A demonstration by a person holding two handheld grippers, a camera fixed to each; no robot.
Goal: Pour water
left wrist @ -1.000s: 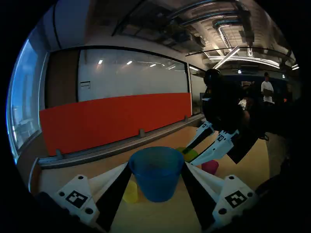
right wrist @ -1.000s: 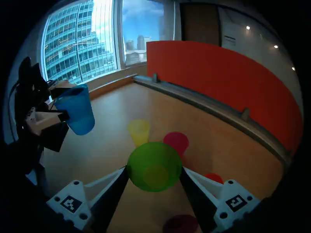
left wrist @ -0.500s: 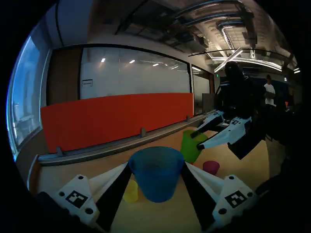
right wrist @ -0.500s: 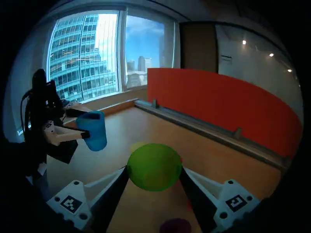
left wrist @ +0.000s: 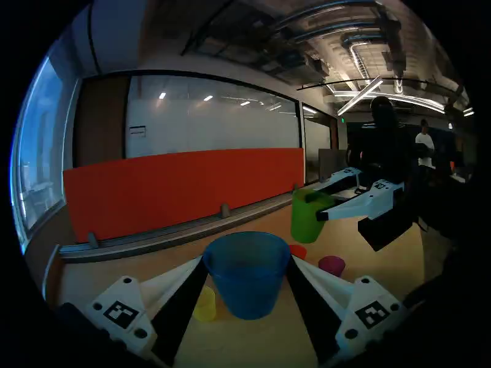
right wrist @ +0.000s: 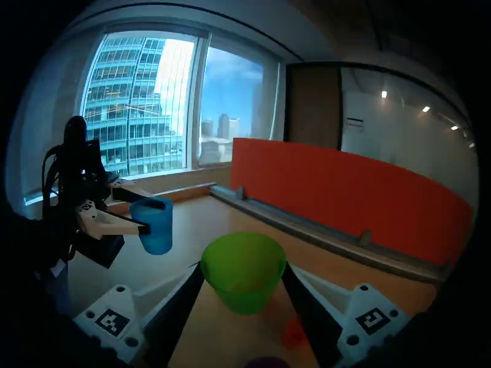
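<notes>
Above the table [left wrist: 245, 340], the right gripper [right wrist: 243, 275] clasps an upright green cup [left wrist: 305, 218], apart and rightward of the left gripper's [left wrist: 247, 267] clasped, upright blue cup [left wrist: 247, 291].

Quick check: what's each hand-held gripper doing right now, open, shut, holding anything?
Left hand-held gripper: closed on the blue cup, held upright.
Right hand-held gripper: closed on the green cup, held upright.
</notes>
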